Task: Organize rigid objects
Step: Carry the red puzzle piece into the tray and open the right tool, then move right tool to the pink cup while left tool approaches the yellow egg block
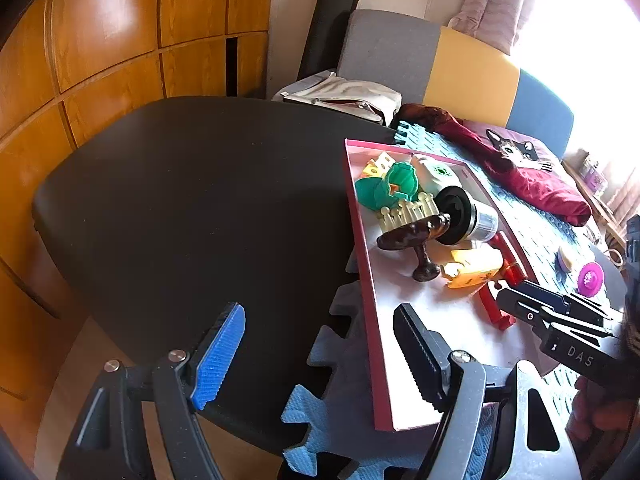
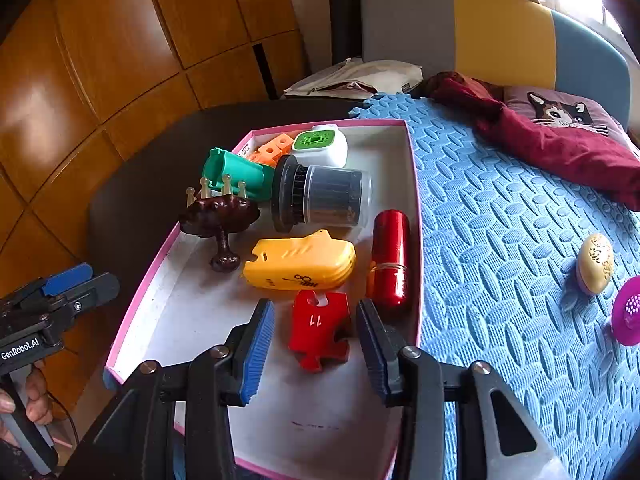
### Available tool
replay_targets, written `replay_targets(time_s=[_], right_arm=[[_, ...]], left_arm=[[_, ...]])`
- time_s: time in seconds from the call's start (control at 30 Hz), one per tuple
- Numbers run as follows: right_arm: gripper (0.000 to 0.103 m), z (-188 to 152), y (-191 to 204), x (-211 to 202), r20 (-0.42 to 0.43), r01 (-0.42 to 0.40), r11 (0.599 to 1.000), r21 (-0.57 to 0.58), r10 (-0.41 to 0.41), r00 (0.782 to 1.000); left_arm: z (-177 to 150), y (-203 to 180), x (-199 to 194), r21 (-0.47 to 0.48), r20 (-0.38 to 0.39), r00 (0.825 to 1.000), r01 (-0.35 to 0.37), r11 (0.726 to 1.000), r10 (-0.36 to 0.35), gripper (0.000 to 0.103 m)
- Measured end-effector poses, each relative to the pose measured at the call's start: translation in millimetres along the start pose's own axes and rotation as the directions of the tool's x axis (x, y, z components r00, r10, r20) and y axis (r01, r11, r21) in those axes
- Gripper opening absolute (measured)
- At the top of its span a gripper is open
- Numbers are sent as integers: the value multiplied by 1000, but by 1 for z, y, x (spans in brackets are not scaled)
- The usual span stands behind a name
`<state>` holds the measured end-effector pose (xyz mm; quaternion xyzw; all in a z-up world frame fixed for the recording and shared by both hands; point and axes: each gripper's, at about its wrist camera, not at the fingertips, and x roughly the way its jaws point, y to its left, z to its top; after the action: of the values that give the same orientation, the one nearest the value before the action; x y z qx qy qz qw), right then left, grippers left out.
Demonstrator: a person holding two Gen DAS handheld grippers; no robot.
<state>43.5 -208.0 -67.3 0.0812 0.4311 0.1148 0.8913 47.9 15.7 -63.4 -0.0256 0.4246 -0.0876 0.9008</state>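
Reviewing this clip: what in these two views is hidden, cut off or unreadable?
- Round magenta disc: cut by the right wrist view's right edge.
- Orange perforated blocks: mostly hidden behind the green plastic cup, right wrist view.
- Cream pegged comb: only its pegs show above the dark brown carved stand.

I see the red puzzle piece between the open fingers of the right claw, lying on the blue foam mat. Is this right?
Not quite. The red puzzle piece does sit between the open fingers of the right claw, but it lies inside the pink-rimmed box, not on the blue foam mat. The right wrist view shows this.
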Motion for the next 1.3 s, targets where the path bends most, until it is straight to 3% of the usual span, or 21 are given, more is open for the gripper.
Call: replay_targets(time_s=[0.47,0.87,1.1,1.3], right_arm=[[44,-2,0,-33,63,24,1000,-11,-23,998],[44,4,-34,-60,111,96,995,17,-98,989],[44,11,-83,-85,142,187,979,78,-197,970],[44,10,-138,-111,178,284,942,180,-315,932]], left_arm=[[1,-11,-9,40,24,1000,1,999,-1,77],[0,-30,-12,93,21,1000,12,996,-14,77],[1,-46,-11,138,16,1000,23,990,-25,77],[-1,-58,-7,172,-5,999,35,985,-34,77]])
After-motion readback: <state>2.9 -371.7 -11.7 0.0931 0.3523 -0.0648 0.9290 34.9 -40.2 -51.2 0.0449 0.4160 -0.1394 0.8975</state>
